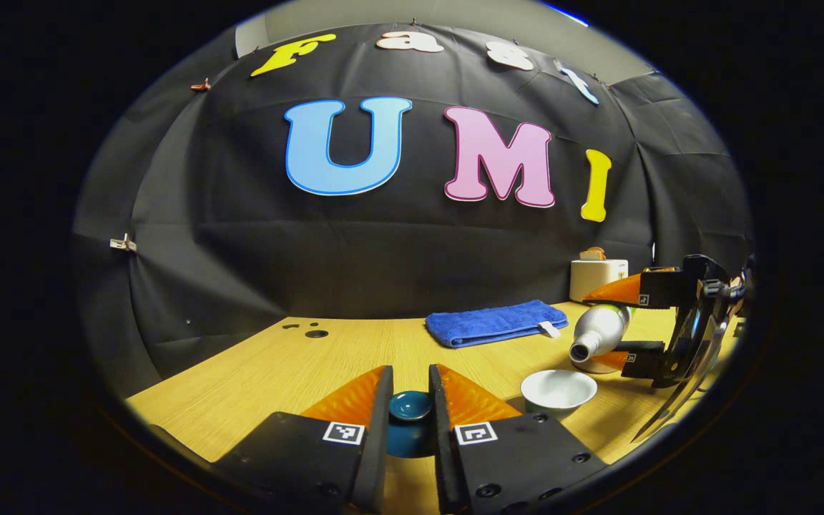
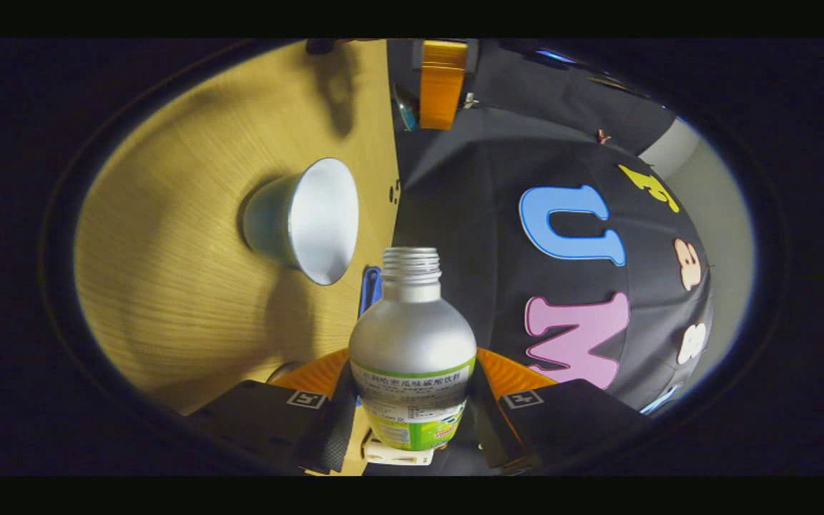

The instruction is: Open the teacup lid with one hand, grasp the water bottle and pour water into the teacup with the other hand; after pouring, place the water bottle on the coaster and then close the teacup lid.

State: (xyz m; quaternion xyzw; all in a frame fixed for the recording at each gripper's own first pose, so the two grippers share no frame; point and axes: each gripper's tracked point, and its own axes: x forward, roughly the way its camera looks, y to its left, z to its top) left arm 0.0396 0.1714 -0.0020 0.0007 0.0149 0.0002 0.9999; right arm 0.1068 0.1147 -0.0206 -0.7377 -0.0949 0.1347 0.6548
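Your teacup [image 1: 558, 391] sits open on the table [image 1: 254, 379], its lid [image 1: 410, 409] pinched between your left gripper [image 1: 410, 400] fingers just left of the cup. Your right gripper [image 2: 412, 400] fingers clamp the uncapped water bottle [image 2: 412, 350], tipped mouth-down toward the cup. A folded blue towel [image 1: 494, 322] lies behind the cup.

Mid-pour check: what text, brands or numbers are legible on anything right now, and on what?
Water bottle label: printed lines, too small and blurred to read.
Toaster: a small mark, too small to read.
Towel tag: nothing legible.
Left gripper: square coded markers, no words.
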